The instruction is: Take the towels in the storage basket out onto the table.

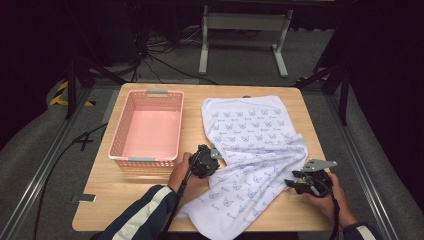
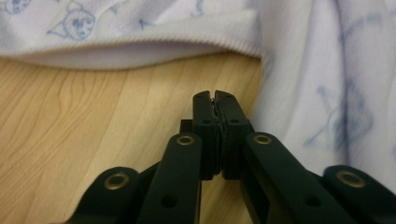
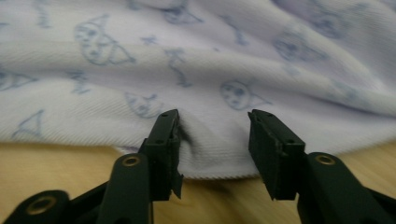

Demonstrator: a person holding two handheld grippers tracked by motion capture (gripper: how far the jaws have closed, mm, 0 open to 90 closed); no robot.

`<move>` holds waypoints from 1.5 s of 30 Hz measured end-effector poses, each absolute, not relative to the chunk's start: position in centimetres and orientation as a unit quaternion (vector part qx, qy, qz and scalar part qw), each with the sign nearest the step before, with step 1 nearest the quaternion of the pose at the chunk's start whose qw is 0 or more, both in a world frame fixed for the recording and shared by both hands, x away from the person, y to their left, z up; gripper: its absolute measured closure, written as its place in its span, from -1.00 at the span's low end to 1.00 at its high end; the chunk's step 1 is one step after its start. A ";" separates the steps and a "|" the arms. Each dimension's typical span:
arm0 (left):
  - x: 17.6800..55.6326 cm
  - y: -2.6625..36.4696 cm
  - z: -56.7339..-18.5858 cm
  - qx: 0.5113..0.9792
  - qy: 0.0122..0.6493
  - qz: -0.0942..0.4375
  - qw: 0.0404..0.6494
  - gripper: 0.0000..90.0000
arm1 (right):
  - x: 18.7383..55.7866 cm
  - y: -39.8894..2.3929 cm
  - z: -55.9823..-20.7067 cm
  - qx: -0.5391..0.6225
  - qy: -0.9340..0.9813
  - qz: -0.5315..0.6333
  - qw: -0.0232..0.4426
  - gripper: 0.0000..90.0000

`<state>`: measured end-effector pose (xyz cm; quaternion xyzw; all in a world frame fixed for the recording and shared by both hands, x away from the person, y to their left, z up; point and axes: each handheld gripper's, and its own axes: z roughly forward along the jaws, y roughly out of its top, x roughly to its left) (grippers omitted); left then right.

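Note:
A white towel (image 1: 250, 135) printed with small blue cat faces lies crumpled across the right half of the wooden table (image 1: 100, 200), one corner hanging over the front edge. My left gripper (image 1: 210, 157) rests at the towel's left edge. In the left gripper view its jaws (image 2: 215, 95) are shut over bare wood with nothing between them, and the towel's hem (image 2: 140, 46) lies just ahead. My right gripper (image 1: 291, 181) sits at the towel's right edge. Its jaws (image 3: 212, 121) stand open around the towel's hem (image 3: 215, 158), and the pads do not press on it.
A pink plastic basket (image 1: 120, 135) stands empty on the left half of the table, just beyond my left hand. Past the table's far edge are a white metal frame (image 1: 245, 30) and cables on the grey floor.

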<state>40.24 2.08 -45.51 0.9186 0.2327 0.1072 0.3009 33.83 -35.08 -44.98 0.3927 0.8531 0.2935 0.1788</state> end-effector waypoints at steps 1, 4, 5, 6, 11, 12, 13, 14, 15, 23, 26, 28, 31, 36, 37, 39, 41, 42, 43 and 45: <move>40.1 2.6 -45.5 0.919 0.234 0.103 0.300 0.99 | 34.0 -35.7 -44.9 0.403 0.848 0.287 0.190 0.14; 39.5 2.9 -45.5 0.919 0.233 0.103 0.301 1.00 | 34.4 -36.8 -44.8 0.427 0.834 0.268 0.225 0.16; 39.4 2.9 -45.4 0.922 0.226 0.109 0.293 1.00 | 34.8 -37.4 -44.9 0.436 0.828 0.271 0.228 0.16; 39.3 3.0 -45.5 0.923 0.225 0.112 0.293 1.00 | 35.1 -37.9 -44.9 0.447 0.822 0.268 0.231 0.15; 38.6 3.2 -45.2 0.896 0.243 0.064 0.365 0.59 | 35.8 -38.9 -44.7 0.464 0.808 0.262 0.250 0.15; 38.3 3.0 -45.0 0.897 0.236 0.071 0.368 0.52 | 35.3 -38.9 -44.4 0.454 0.809 0.291 0.236 0.17; 38.0 2.5 -44.8 0.895 0.226 0.062 0.380 0.46 | 34.9 -38.8 -44.2 0.440 0.813 0.304 0.228 0.20; 37.5 1.7 -44.7 0.891 0.223 0.045 0.392 0.37 | 34.3 -38.4 -43.8 0.427 0.820 0.315 0.218 0.19; 37.5 1.7 -44.7 0.891 0.223 0.045 0.392 0.28 | 34.3 -38.4 -43.8 0.427 0.820 0.315 0.218 0.19; 40.1 -0.9 -44.2 0.875 0.245 0.105 0.405 0.04 | 28.3 -29.5 -43.2 0.193 0.900 0.385 0.064 -0.03; 41.7 -1.8 -44.8 0.873 0.267 0.107 0.393 -0.01 | 27.7 -27.2 -43.9 0.168 0.909 0.380 0.034 -0.10; 42.7 -2.3 -45.5 0.876 0.280 0.110 0.377 -0.01 | 27.6 -25.9 -44.5 0.158 0.916 0.368 0.028 -0.15; 43.6 -2.4 -46.5 0.877 0.287 0.105 0.372 0.06 | 27.5 -24.5 -45.5 0.148 0.928 0.340 0.025 -0.14; 44.0 -2.1 -46.5 0.885 0.265 0.150 0.353 0.67 | 27.7 -24.5 -45.3 0.145 0.929 0.336 0.050 0.62; 44.1 -1.9 -46.5 0.884 0.265 0.151 0.355 0.80 | 27.6 -24.6 -45.3 0.144 0.930 0.333 0.052 0.80; 44.3 -1.6 -46.4 0.885 0.264 0.158 0.348 0.92 | 27.3 -24.7 -45.1 0.125 0.937 0.323 0.052 0.87; 44.3 -1.5 -46.2 0.888 0.270 0.164 0.335 0.93 | 26.8 -25.1 -44.8 0.099 0.941 0.323 0.024 0.87; 44.5 -1.2 -46.0 0.889 0.277 0.169 0.324 0.93 | 26.6 -25.2 -44.6 0.087 0.940 0.329 0.006 0.87; 44.7 -0.9 -46.0 0.883 0.290 0.168 0.329 0.94 | 26.1 -25.4 -44.2 0.069 0.940 0.334 -0.018 0.87; 45.3 -0.1 -45.8 0.879 0.308 0.175 0.321 0.94 | 25.2 -25.5 -43.6 0.040 0.941 0.335 -0.029 0.86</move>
